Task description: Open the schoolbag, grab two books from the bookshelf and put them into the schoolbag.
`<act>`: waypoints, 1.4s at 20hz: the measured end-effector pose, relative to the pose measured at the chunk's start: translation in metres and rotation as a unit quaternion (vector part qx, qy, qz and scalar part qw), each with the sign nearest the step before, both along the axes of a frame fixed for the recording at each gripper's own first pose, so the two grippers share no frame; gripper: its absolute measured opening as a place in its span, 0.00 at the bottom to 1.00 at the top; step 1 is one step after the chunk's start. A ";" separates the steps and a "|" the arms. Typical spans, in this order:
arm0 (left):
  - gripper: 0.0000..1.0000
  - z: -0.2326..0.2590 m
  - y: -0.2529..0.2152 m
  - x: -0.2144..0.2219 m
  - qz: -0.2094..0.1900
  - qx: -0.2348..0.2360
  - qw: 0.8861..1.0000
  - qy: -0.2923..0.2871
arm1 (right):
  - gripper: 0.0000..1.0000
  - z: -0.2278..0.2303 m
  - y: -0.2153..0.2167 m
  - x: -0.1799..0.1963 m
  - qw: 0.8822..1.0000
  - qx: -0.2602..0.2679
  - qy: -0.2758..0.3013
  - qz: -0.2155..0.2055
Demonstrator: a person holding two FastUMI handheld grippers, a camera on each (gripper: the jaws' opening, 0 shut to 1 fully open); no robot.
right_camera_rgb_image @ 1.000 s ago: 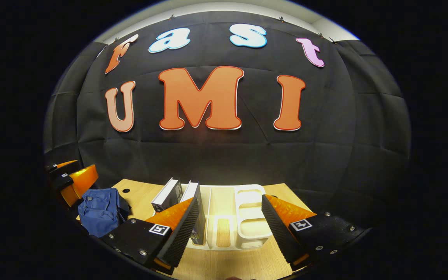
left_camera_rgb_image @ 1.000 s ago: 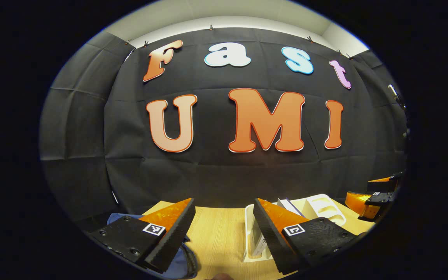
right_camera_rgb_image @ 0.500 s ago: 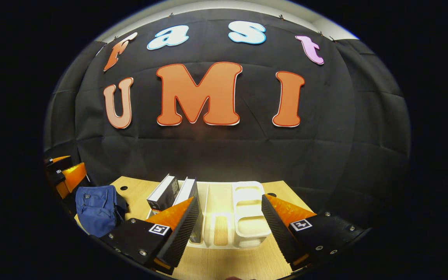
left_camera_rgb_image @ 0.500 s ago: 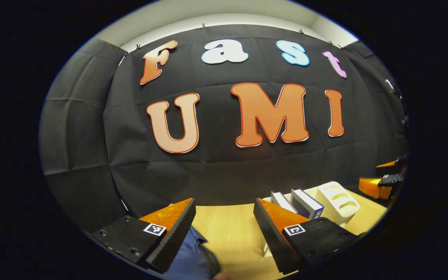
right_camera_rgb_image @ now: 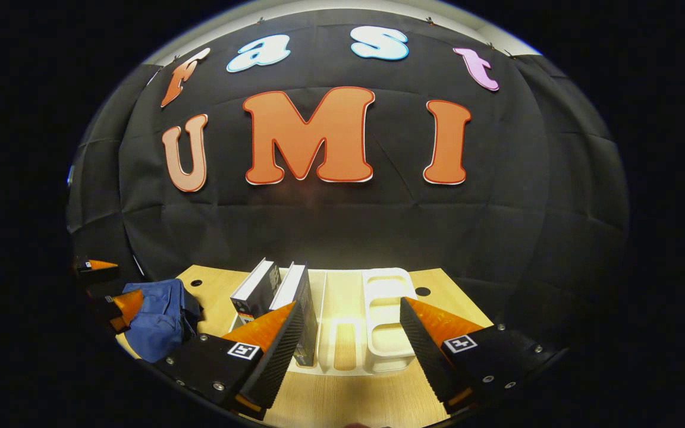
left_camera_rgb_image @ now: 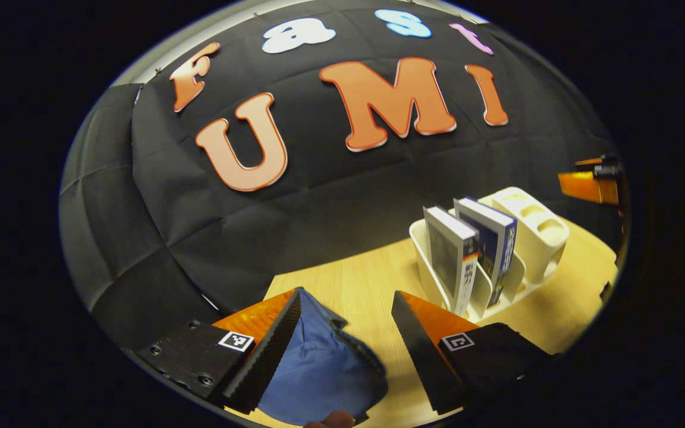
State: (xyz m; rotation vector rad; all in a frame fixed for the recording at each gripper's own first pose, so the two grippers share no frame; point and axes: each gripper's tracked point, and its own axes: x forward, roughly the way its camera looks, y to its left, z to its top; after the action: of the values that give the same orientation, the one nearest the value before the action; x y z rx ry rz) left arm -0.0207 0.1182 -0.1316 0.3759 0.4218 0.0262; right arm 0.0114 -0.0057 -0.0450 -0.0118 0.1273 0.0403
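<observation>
wood table (right_camera_rgb_image: pixel 342 404) | black cloth wall (right_camera_rgb_image: pixel 342 226) | L tongs (left_camera_rgb_image: pixel 342 333) & R tongs (right_camera_rgb_image: pixel 348 342) agape

schoolbag (left_camera_rgb_image: pixel 319 368) partly hidden behind left tool's finger, zipper state indiscernible

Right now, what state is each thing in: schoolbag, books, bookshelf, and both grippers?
schoolbag: lying on the table, no opening seen, not gripped.
two books: standing side by side in the bookshelf, leaning slightly.
bookshelf: upright on the table, other compartments empty.
left gripper: open, fingers over the schoolbag's near end.
right gripper: open, in front of the bookshelf, holding nothing.
</observation>
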 end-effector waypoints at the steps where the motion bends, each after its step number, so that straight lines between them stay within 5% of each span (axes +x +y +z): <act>1: 0.98 -0.007 0.003 -0.004 0.001 0.010 1.000 0.010 | 0.96 -0.002 -0.001 0.000 1.000 0.001 0.002 -0.001; 9: 0.99 -0.087 0.035 -0.029 0.007 0.083 0.992 0.092 | 0.96 -0.016 -0.008 0.000 1.000 -0.013 0.018 -0.008; 17: 0.98 -0.162 0.061 -0.065 0.025 0.146 0.973 0.178 | 0.96 -0.036 -0.002 -0.002 0.998 -0.030 0.047 0.002; 25: 0.97 -0.194 0.064 -0.099 -0.014 0.236 0.947 0.216 | 0.96 -0.054 0.006 -0.007 0.995 -0.063 0.075 0.007; 28: 0.97 -0.204 0.063 -0.113 -0.024 0.236 0.944 0.231 | 0.96 -0.059 0.010 -0.007 0.994 -0.070 0.083 0.010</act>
State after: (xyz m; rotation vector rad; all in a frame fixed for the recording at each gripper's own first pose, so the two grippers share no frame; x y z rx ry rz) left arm -0.1338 0.1814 -0.3357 0.8736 0.8752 -0.0096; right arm 0.0041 0.0046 -0.1041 -0.1497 0.2966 0.0516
